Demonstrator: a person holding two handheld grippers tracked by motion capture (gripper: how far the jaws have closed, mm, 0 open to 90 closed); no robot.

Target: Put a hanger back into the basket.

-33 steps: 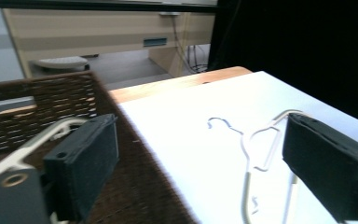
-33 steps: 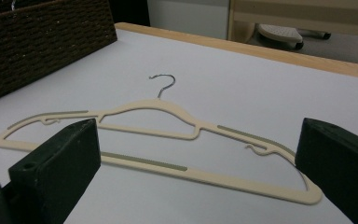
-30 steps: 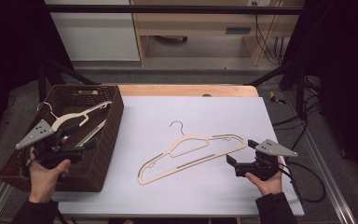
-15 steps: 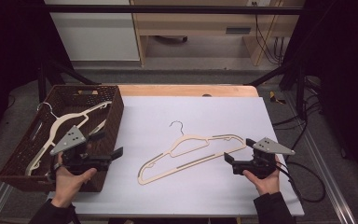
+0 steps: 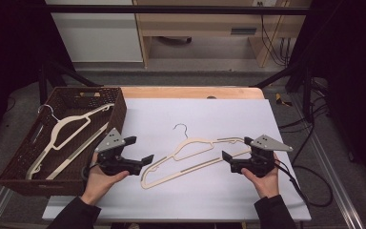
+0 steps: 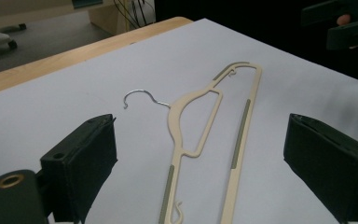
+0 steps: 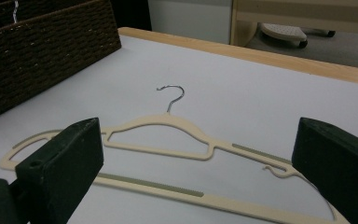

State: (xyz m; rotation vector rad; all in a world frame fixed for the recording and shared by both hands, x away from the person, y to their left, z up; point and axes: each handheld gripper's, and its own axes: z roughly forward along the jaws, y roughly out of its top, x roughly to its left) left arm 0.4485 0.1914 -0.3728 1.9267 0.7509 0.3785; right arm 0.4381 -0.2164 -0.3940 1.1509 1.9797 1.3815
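Note:
A cream hanger [image 5: 194,142] with a metal hook lies flat on the white table sheet, hook pointing away. My left gripper [image 5: 140,150] hovers at the hanger's left end, open with nothing between its jaws. My right gripper [image 5: 237,148] sits at the hanger's right end, also open and empty. In the left gripper view the hanger [image 6: 242,123] lies between and ahead of my left gripper's [image 6: 200,142] wide-spread jaws. The right gripper view shows the hanger [image 7: 168,120] lying crosswise ahead of my right gripper [image 7: 198,142].
A dark brown wicker basket [image 5: 119,107] stands at the table's left side with a second cream hanger [image 5: 71,126] inside. Its wall [image 7: 42,51] shows in the right gripper view. A wooden table edge [image 5: 195,91] runs along the far side.
My left gripper has moved right, from over the basket to the table beside the hanger's left end. The right gripper has hardly moved.

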